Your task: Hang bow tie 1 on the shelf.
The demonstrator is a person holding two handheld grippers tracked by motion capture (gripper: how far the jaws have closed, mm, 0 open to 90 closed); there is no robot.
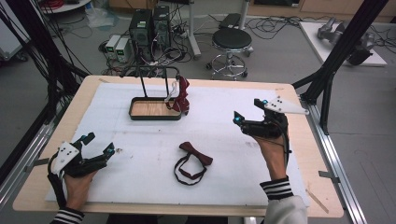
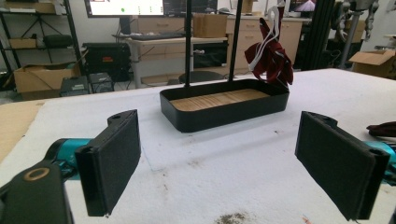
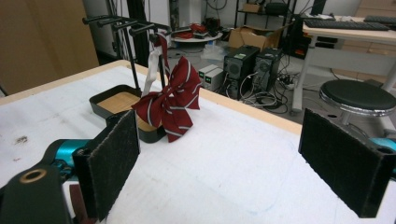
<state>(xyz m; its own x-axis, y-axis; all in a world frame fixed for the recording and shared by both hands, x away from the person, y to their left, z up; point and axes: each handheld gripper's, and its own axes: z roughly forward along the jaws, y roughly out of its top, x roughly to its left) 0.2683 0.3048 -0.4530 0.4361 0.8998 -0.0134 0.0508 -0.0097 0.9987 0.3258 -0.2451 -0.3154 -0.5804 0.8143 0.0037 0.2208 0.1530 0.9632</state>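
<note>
A dark red bow tie [image 1: 195, 161] with its black strap looped lies on the white mat near the table's middle front. A second, striped red bow tie [image 1: 182, 95] [image 2: 271, 56] [image 3: 169, 102] hangs by a white band from the black rack over the tray [image 1: 154, 115] [image 2: 219, 114] [image 3: 105, 100], at its right end. My left gripper [image 1: 99, 143] [image 2: 233, 165] rests open at the front left, aimed at the tray. My right gripper [image 1: 248, 108] [image 3: 233, 163] is held open at the right, pointing toward the hanging tie. Both are empty.
The black tray has a wooden floor and two upright posts with hanger bars. Beyond the table's far edge stand a round stool [image 1: 231, 41], computer towers [image 1: 149, 25] and cables. Black frame posts [image 1: 343, 42] rise at the right.
</note>
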